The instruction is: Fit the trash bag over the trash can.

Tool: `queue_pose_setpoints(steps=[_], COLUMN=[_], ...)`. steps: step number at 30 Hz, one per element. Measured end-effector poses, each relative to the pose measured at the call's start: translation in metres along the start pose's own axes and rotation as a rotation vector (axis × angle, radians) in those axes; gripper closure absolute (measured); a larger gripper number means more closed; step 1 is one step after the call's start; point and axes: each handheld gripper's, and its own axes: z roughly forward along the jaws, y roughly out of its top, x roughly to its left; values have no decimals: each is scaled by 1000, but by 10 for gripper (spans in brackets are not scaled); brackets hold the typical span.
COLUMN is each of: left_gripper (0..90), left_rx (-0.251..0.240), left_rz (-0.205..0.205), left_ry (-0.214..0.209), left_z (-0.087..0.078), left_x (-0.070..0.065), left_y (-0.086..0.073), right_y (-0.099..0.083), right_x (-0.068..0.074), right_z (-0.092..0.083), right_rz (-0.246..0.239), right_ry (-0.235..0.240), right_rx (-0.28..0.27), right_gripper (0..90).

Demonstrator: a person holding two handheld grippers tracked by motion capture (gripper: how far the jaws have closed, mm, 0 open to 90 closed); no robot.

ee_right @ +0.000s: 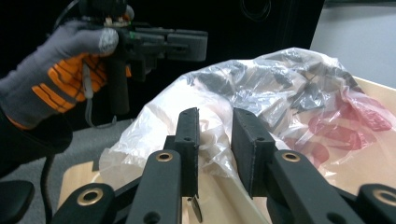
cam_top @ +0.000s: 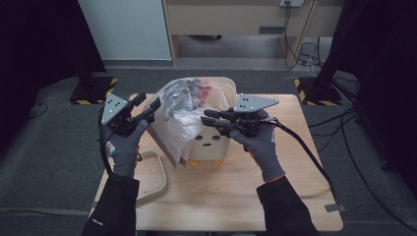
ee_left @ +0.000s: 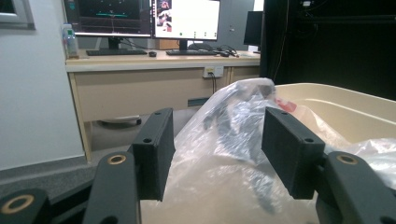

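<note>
Up close, red print on the plastic bag (ee_right: 261,93), right claw (ee_right: 215,140) alongside.

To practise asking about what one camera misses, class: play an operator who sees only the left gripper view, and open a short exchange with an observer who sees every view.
Operator: Where is the right tool?
Observer: The right tool comes in from the right, across the front of the cream bin, pointing at the bag.
Operator: Has it gripped the bag?
Observer: Bag film sits between its jaws, but they stand apart.
</note>
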Motion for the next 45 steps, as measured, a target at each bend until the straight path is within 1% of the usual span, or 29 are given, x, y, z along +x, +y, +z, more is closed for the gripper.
queue_pose_setpoints(steps=[2,4,5,7,8,9,11,12,13,15,17,18,20,22,25,26,27,29,32,34,35,36,37,39,40,41,43,45], left_gripper=[435,435,435,435,435,435,435,434,434,434,433,433,432,430,427,426,425,418,417,416,417,417,417,418,419,421,421,422], left_rx=[-3,-4,-4,-9,-12,-17,-26,-32,-32,-30,-37,-38,-37,-40,-40,-37,-36,-20,1,4,5,7,7,14,17,20,26,32], left_rz=[-4,1,1,0,-1,0,-3,-8,-8,-6,-10,-11,-5,-4,11,20,26,36,56,52,54,57,52,56,61,65,69,71], left_ry=[0,-1,-1,-3,-6,-8,-13,-14,-14,-18,-22,-24,-33,-48,-68,-69,-77,-97,-113,-116,-110,-105,-102,-94,-88,-85,-82,-80], left_z=[0,-1,-1,-1,-1,-2,-2,-2,-2,-2,-2,-1,0,2,5,5,7,11,18,22,23,24,25,26,27,27,30,33], left_x=[0,1,1,0,0,-1,-1,-1,-1,-1,-2,-3,-5,-9,-15,-17,-20,-25,-32,-35,-36,-36,-37,-38,-38,-39,-41,-42], left_y=[0,0,0,1,1,2,3,3,3,3,3,3,4,4,6,6,6,5,1,-1,-1,-2,-1,-1,0,0,1,1], right_y=[1,3,3,6,7,8,9,9,9,9,9,8,8,9,9,9,9,7,6,6,6,7,8,11,12,14,18,19], right_x=[-1,0,0,1,1,1,1,-1,-1,-8,-14,-17,-25,-32,-41,-43,-45,-48,-49,-49,-48,-47,-45,-41,-39,-37,-33,-29], right_z=[-1,-2,-2,-2,-2,-2,-2,-3,-3,-7,-10,-11,-12,-12,-11,-10,-10,-8,-6,-7,-8,-9,-10,-15,-17,-20,-25,-28], right_rz=[4,-6,-6,-11,-12,-10,-19,-15,-15,3,12,15,19,27,35,37,32,30,29,24,21,11,2,-14,-24,-28,-28,-22], right_ry=[0,-6,-6,-3,5,10,-10,-18,-18,-72,-106,-132,-184,-222,-282,-305,-328,-350,-353,-346,-338,-333,-331,-311,-311,-300,-266,-210], right_rx=[-3,-6,-6,-11,-7,-10,-12,-20,-20,-44,-47,-42,-12,16,53,64,79,103,107,109,105,93,78,35,12,-12,-57,-75], right_gripper=[741,787,787,841,882,900,900,900,900,900,900,900,900,900,900,900,900,898,881,853,824,768,736,637,607,595,559,530])
